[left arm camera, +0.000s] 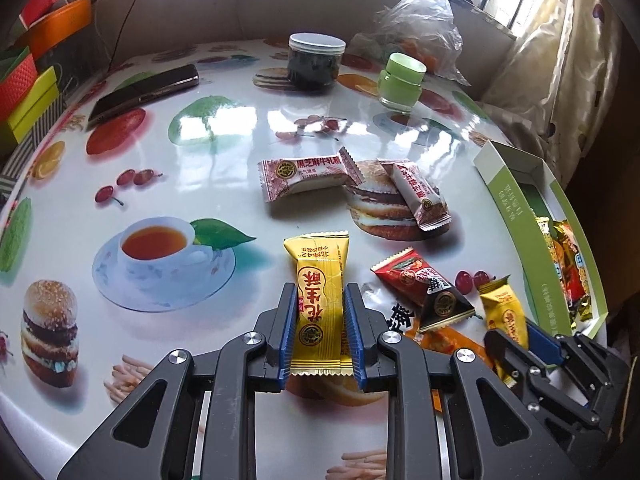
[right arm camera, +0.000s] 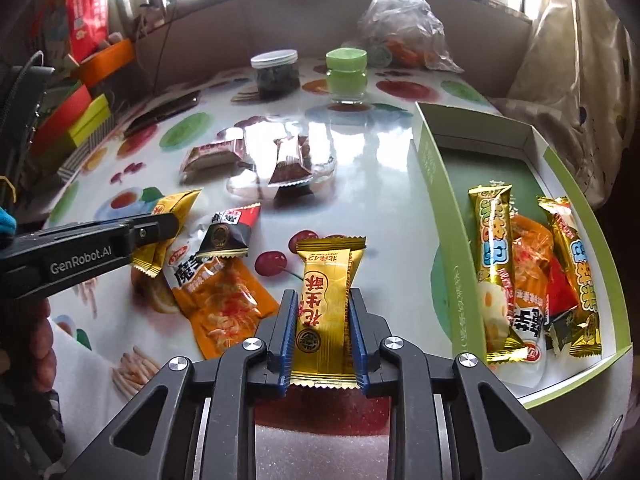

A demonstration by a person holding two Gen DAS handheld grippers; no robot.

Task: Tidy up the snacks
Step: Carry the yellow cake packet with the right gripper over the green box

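Snacks lie scattered over a glossy table [left arm camera: 224,184] printed with fruit, burgers and a teacup. The left hand-held gripper [left arm camera: 320,304] is clenched on a yellow peanut candy [left arm camera: 320,280], its blue pads pressing the long sides of the wrapper. The candy's long axis runs straight along the fingers, with one crimped end sticking out past the fingertips and the other end back between the jaws.

The right hand-held gripper [right arm camera: 323,308] grasps a second yellow candy [right arm camera: 324,300] in the same way, pads against its long sides, long axis in line with the fingers, the far crimped end fanning out beyond the tips. In the left wrist view this gripper [left arm camera: 510,334] shows at the lower right with the candy's yellow end poking up from it.

Between the two grippers on the table lie a red and black packet [left arm camera: 424,288] and an orange packet [right arm camera: 224,304], the red one overlapping the orange. Farther off, two pink wrapped bars [left arm camera: 308,176] rest near each other, one lying crosswise, the other angled.

To the right stands an open green and white box [right arm camera: 436,184], holding several packets, among them a long gold bar [right arm camera: 496,272] lying lengthwise. At the table's far side stand a dark jar with a white lid [left arm camera: 316,60] and a small green jar [left arm camera: 401,82].
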